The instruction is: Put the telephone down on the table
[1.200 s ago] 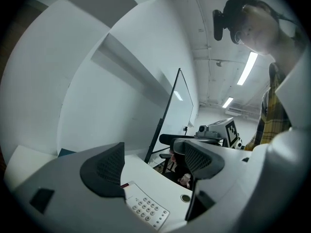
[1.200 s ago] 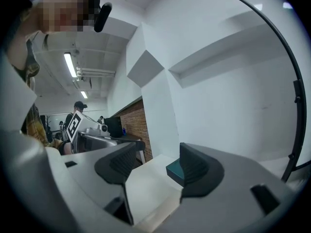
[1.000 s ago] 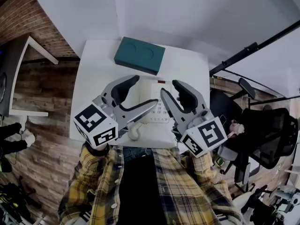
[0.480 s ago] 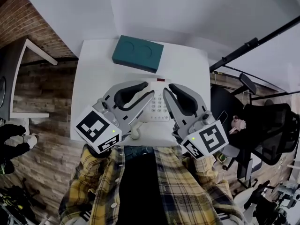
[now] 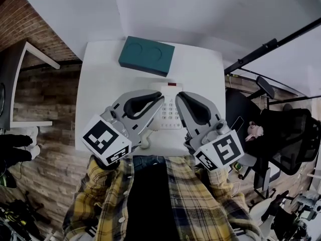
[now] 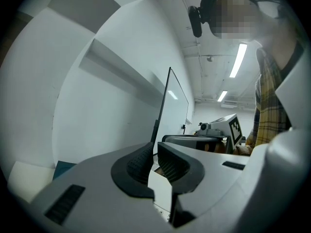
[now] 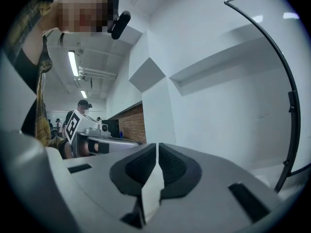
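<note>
Your left gripper (image 6: 154,147) has just been closing its jaws, and they now stand all but together, the ribbed black pads facing each other across a sliver of a gap with nothing between them. Your right gripper (image 7: 157,147) has just been closing too, and its pads meet at the tips, also on nothing. Both grippers point level and face each other across the telephone (image 5: 169,112), which lies flat on the white table (image 5: 100,84) close to its near edge, keypad up, with the gripper tips near its far end, one on each side. You hold no part of it; whether either gripper rests against its body cannot be told from above. The coiled cord (image 5: 145,142) curls out under your left gripper by the table's edge. Farther back on the table, well apart from the telephone, sits a teal box (image 5: 146,56) with two round hollows in its top. Your plaid shirt (image 5: 195,200) fills the bottom of the head view. A brick wall (image 5: 35,29) runs along the left, and a black office chair (image 5: 288,144) stands to the right of the table.
</note>
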Motion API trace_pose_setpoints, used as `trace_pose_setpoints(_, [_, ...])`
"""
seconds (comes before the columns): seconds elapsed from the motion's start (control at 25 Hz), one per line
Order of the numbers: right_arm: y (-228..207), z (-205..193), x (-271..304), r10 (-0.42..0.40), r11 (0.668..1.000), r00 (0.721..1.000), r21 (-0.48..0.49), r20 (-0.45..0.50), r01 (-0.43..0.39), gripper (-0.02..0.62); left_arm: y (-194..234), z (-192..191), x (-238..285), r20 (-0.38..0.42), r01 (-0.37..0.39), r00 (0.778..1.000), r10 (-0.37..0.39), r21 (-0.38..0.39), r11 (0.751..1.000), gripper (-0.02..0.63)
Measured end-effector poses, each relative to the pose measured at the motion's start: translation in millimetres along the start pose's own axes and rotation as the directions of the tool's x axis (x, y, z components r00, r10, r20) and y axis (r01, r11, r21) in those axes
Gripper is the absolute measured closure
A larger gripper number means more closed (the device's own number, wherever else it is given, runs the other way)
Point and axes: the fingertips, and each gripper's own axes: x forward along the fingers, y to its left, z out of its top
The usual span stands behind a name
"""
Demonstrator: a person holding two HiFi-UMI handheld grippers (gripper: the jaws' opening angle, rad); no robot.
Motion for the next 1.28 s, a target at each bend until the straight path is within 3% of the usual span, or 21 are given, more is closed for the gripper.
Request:
trace_pose_setpoints(0.36, [0, -7, 2, 0.031, 0.998, 1.000, 0.047, -0.004, -0.031, 0.563, 1, -3, 1, 0.005, 0.004, 1.000, -0.004, -0.019, 1.000, 0.584])
trace_pose_setpoints(1.28, [0, -13, 6, 0.022, 0.999, 0.999, 0.044, -0.030, -0.020, 0.569, 4, -7, 1, -0.004, 0.018, 1.000, -0.018, -0.020, 1.000, 0.589])
